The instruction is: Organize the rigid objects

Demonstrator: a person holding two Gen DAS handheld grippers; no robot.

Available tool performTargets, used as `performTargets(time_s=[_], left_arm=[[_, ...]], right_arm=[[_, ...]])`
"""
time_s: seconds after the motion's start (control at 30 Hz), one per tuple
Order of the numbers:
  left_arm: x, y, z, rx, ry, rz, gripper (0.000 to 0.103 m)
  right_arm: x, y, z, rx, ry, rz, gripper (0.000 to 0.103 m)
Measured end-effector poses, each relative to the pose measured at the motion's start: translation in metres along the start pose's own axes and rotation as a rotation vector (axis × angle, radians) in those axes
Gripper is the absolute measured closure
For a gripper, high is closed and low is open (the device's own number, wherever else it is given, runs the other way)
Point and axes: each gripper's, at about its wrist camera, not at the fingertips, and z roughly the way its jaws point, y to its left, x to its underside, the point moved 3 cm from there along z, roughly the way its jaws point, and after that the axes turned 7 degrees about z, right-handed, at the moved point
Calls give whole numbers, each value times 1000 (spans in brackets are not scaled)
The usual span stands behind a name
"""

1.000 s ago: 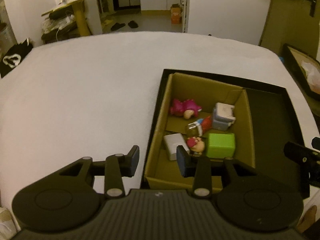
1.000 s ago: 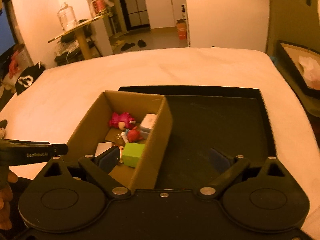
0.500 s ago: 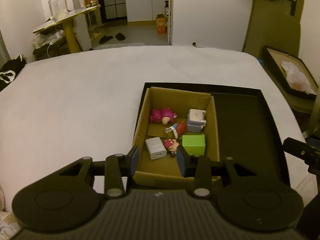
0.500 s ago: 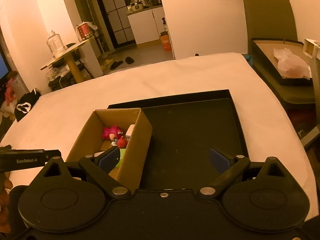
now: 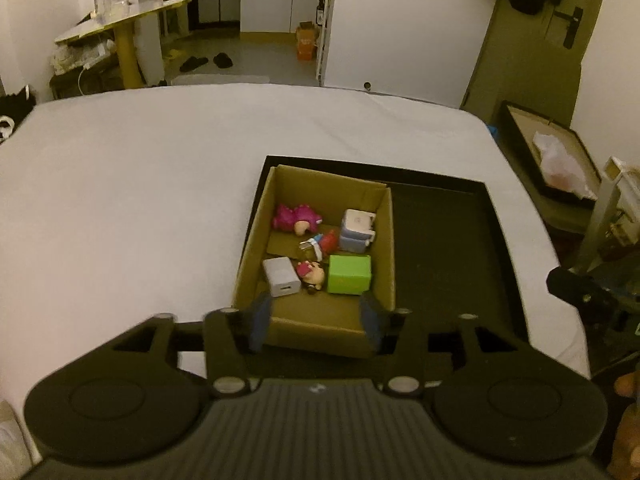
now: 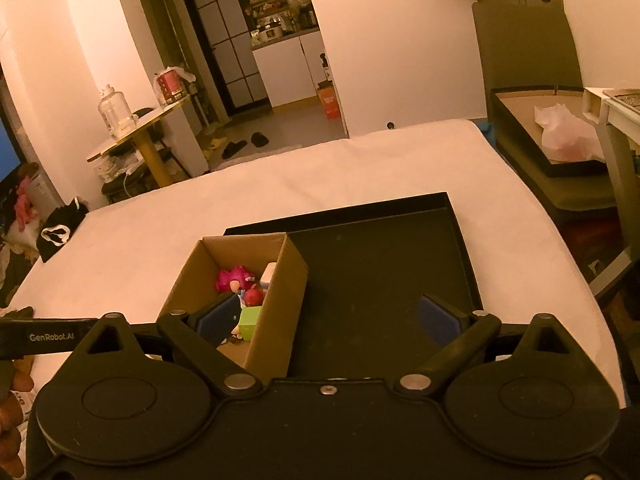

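White bed (image 5: 140, 200) bare around black tray (image 5: 452, 216); cardboard box (image 5: 256, 236) fills tray's left

Slippers (image 5: 206, 62) beyond white table (image 5: 140, 184)

Both grippers empty, left gripper (image 5: 316, 322) fingers just widened, right gripper (image 6: 332, 318) fingers apart.

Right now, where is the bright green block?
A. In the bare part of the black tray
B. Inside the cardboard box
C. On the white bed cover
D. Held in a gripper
B: the green block sits on the floor of the cardboard box, beside the small toys, while both grippers are open and hold nothing.
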Motion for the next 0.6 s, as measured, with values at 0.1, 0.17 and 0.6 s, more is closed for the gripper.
performTargets(time_s=[0.1,0.17,0.6], left_arm=[[-1,-4,-12,18,-18,14,25],[-2,-7,-19,17,-28,27,19],[5,-6,-41,48,-42,30,11]], right_arm=[[-2,2,-8,2,-18,2,7],[-4,3,-15,1,-23,3,6],[0,14,-40,-5,-83,-22,2]])
